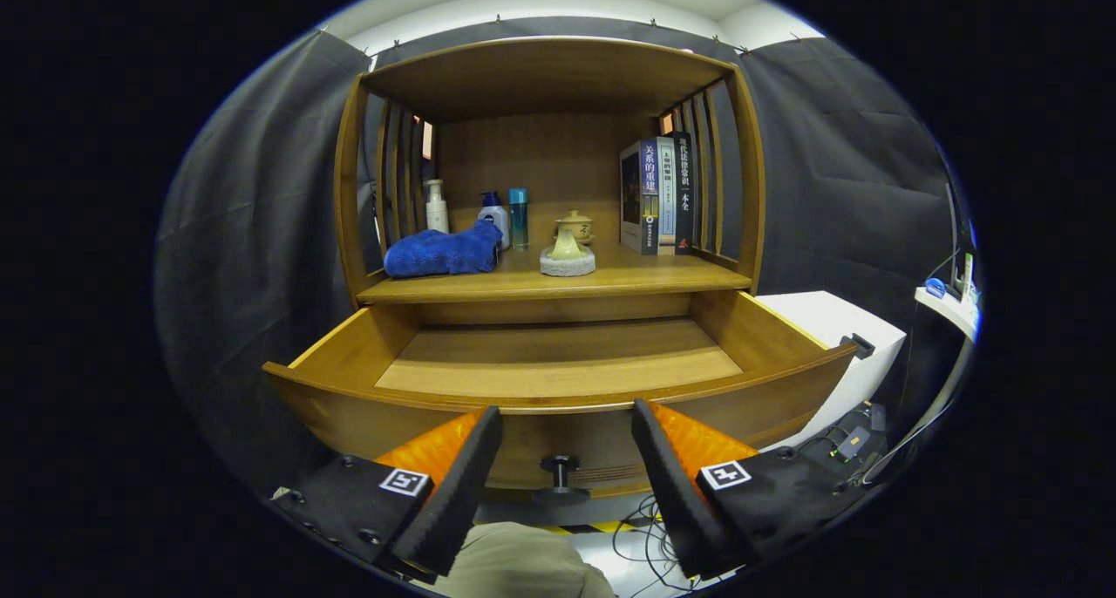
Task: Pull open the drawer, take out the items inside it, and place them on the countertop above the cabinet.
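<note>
The wooden cabinet's drawer (558, 363) stands pulled out just ahead of my fingers, and its floor looks bare. Its dark knob (560, 476) sits on the drawer front, low between my two fingers. My gripper (567, 419) is open, nothing between its orange-and-black fingers (462, 467). On the countertop (628, 277) above the drawer lie a folded blue towel (443, 251) at the left and a small tan teapot on a pale round pad (568, 248) in the middle.
Behind the towel stand a white pump bottle (435, 206), a white-and-blue bottle (493, 214) and a teal bottle (518, 218). Upright books (658, 195) fill the right of the shelf. A white box (837, 328) and cables (850, 445) lie right of the cabinet.
</note>
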The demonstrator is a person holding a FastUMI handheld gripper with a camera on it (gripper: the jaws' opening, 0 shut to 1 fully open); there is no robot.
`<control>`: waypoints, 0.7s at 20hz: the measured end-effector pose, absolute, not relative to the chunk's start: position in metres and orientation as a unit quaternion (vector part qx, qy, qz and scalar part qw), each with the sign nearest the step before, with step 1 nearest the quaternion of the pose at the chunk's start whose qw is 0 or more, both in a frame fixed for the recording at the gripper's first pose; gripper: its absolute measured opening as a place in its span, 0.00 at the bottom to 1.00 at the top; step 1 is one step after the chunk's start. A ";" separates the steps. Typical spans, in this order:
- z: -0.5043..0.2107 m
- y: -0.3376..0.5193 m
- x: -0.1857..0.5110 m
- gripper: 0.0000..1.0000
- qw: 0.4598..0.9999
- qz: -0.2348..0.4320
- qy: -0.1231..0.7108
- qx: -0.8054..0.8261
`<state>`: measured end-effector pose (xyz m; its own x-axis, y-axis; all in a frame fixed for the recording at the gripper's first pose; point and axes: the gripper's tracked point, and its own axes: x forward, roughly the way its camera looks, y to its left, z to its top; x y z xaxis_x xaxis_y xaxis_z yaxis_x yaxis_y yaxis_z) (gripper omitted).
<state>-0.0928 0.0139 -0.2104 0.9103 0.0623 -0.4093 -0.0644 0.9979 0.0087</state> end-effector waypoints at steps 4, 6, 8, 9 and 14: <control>-0.209 0.013 -0.091 0.96 0.978 0.032 0.208 0.004; -0.210 0.011 -0.088 0.96 0.978 0.029 0.206 0.007; -0.209 0.009 -0.084 0.96 0.978 0.026 0.206 0.006; -0.210 0.008 -0.081 0.96 0.978 0.026 0.208 0.006; -0.210 0.010 -0.071 0.97 0.977 0.027 0.211 0.012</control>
